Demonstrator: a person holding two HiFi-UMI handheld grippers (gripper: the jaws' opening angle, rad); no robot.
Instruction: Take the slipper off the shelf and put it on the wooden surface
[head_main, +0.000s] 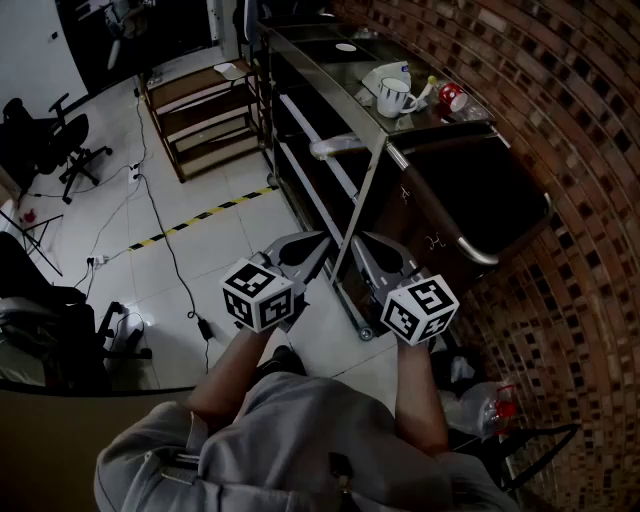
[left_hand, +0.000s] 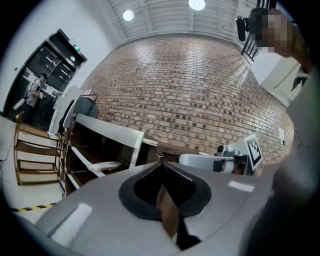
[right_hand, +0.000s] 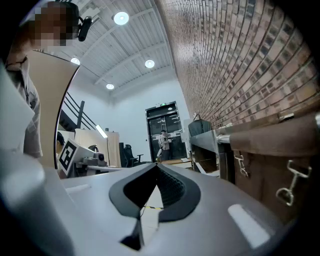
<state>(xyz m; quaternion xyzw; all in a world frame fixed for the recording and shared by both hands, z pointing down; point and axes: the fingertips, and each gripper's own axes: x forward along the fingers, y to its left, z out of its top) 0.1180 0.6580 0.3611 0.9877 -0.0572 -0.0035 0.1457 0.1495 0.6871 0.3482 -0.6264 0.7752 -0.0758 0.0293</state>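
Note:
A pale slipper (head_main: 338, 147) lies on a middle tier of the metal shelf (head_main: 372, 190), ahead of both grippers. It shows in the left gripper view as a light slipper (left_hand: 103, 165) on a slanted tier. My left gripper (head_main: 321, 240) is shut and holds nothing; its shut tips (left_hand: 160, 163) point toward the shelf. My right gripper (head_main: 361, 240) is shut and empty too, close beside the left one, just short of the shelf's front post. A low wooden rack (head_main: 198, 103) stands on the floor at the far left of the shelf.
On the shelf's top stand a white mug (head_main: 394, 97) and a small red thing (head_main: 452, 97). A dark cabinet (head_main: 470, 190) with latches sits by the brick wall (head_main: 560, 120). Office chairs (head_main: 55, 140), cables and a yellow-black floor stripe (head_main: 200, 217) lie to the left.

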